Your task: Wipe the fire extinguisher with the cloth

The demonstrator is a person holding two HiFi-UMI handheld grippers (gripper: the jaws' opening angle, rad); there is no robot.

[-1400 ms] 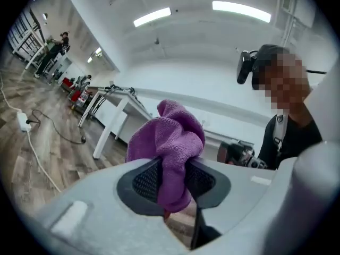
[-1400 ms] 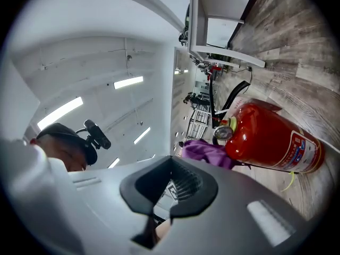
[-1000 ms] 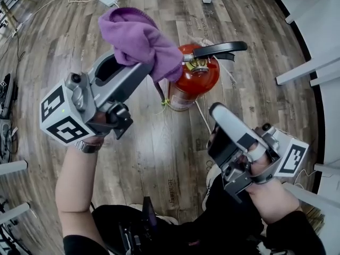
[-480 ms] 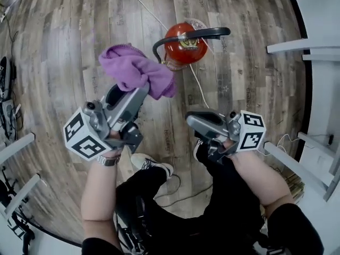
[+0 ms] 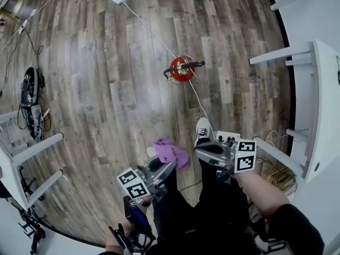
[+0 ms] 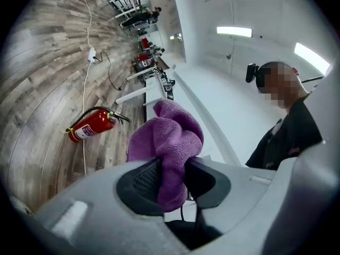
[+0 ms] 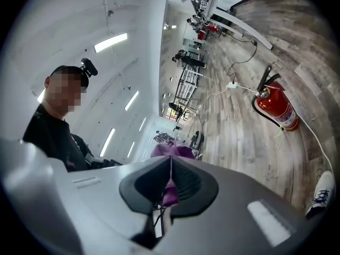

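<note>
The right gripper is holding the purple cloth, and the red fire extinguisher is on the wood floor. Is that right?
Not quite. The left gripper is holding the purple cloth, not the right gripper, whose jaws are shut with nothing in them. The left gripper view shows the cloth pinched between its jaws. The red fire extinguisher is on the wood floor, as you said.

One extinguisher, one cloth

No words or numbers here are clear enough for you to read. The fire extinguisher, left of centre in the left gripper view, carries a white label, but its print is too small. One marker cube at lower centre of the head view and the other marker cube to its right show only black-and-white square patterns.
</note>
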